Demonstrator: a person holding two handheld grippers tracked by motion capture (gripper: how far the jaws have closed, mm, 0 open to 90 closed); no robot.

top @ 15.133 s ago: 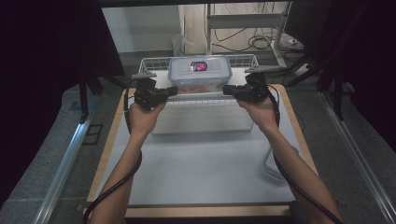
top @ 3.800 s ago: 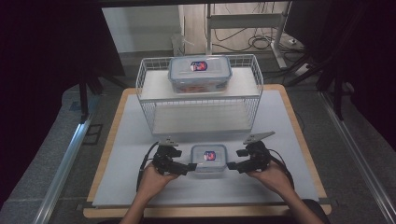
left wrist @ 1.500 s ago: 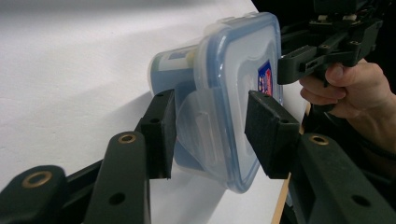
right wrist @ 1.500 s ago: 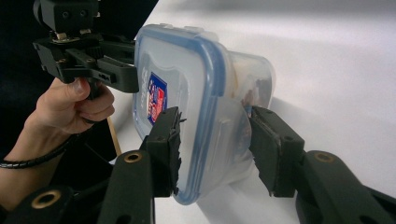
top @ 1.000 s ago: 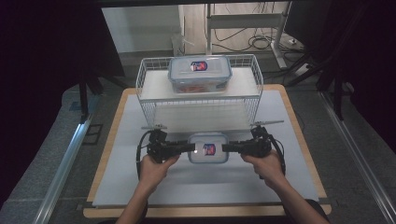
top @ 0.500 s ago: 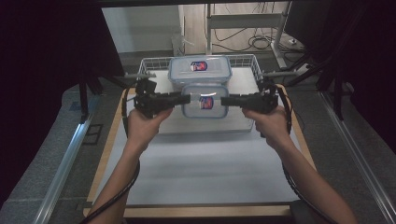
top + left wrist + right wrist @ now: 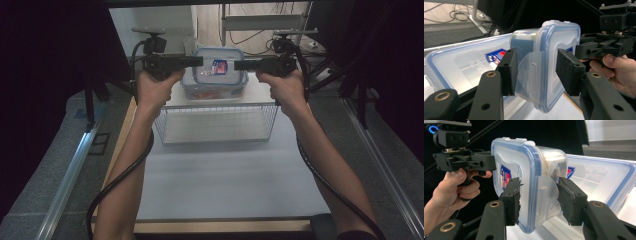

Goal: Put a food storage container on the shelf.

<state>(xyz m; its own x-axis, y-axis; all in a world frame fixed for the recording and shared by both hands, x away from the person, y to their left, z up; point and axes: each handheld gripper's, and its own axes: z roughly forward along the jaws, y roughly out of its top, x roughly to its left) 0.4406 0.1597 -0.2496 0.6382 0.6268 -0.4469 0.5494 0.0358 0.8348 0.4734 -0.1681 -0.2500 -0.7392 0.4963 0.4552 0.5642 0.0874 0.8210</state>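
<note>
Clear plastic, blue-rimmed and latched, the small lidded box [image 7: 216, 70] hangs between the two tongs, held up off the counter [image 7: 225, 180]. The left tongs [image 7: 534, 72] clamp one short end, their black pads partly closed on the lid's edge and the folded side flap. The right tongs [image 7: 539, 200] grip the opposite end the same way, pads pressing on the rim and flap; their jaws have just been opening a little, with the box between them. A red-and-blue label sits on the lid. Directly beneath the held box and both tongs lies a larger box [image 7: 461, 62] of the same kind, resting on top of a white wire rack [image 7: 215, 122]. A hand [image 7: 155, 87] carries each tool, forearms reaching in from below.
</note>
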